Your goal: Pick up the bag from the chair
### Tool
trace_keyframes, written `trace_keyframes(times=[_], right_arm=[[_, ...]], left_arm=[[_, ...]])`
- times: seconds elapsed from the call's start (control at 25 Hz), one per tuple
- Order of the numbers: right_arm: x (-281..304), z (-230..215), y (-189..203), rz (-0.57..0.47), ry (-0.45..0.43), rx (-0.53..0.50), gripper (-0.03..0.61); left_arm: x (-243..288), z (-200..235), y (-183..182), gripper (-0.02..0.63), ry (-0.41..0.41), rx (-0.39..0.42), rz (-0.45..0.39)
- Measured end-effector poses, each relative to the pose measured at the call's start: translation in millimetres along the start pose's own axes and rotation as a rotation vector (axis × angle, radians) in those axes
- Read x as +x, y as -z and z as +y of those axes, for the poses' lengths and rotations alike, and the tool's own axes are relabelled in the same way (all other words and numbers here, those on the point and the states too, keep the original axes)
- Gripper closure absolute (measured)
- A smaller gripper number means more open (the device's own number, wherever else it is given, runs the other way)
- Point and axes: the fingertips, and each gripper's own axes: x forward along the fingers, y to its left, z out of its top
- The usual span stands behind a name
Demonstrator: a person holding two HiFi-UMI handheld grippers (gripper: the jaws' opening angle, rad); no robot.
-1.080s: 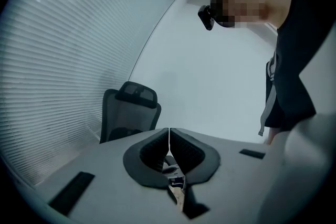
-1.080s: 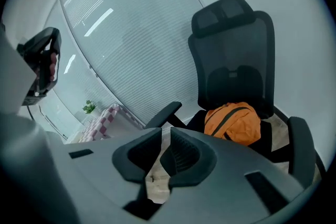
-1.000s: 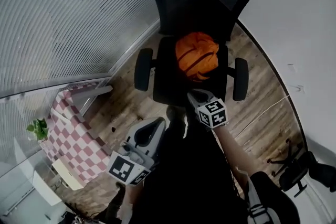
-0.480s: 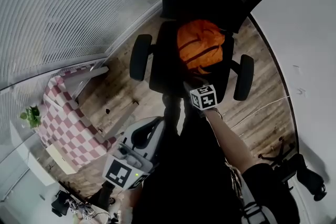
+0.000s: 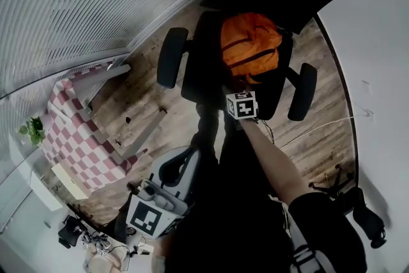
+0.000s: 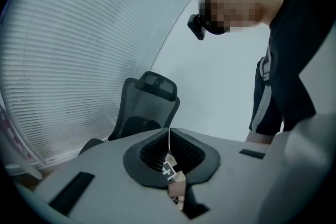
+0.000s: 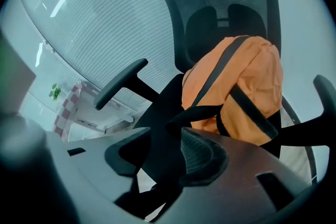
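Note:
An orange bag (image 5: 250, 48) with black straps sits upright on the seat of a black office chair (image 5: 195, 70), leaning against the backrest. My right gripper (image 5: 239, 99) is stretched out to the seat's front edge, just short of the bag. In the right gripper view the bag (image 7: 239, 86) fills the middle, and a black strap loop (image 7: 202, 113) hangs right in front of my right gripper (image 7: 168, 157), whose jaws stand open. My left gripper (image 5: 184, 162) is held low beside my body, away from the chair. In its own view the left gripper (image 6: 169, 150) has its pads together, with nothing between them.
A pink-and-white chequered table (image 5: 77, 137) and a small plant (image 5: 32, 131) stand to the left on the wooden floor. Window blinds (image 5: 77, 3) curve along the left and a white wall (image 5: 377, 41) runs along the right. Another chair's base (image 5: 348, 192) is at lower right.
My right gripper has reached forward to the seat's front edge, closer to the orange bag. The left gripper has dropped lower and further back in the head view.

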Motion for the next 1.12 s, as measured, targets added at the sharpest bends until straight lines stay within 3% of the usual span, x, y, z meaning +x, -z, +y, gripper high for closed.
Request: trace_keyframes(times=[0.36,0.64,1.12], right_arm=[[9.4,-11.7,-11.2,-0.026,0.097,0.05,0.396],[2.3,-11.9,-14.9,-0.054,0.089,0.042,0.496],[-12.1,-1.0,-20.9,-0.093,0.04,-0.001,0.554]], left_arm=[[-0.3,2.5,5.3,0.58,-0.022,-0.019,0.006],[1.9,-1.0,6.9,0.58,-0.023,-0.019,0.015],[6.8,-9.6,3.7,0.58,-0.001,0.011,-0.002]])
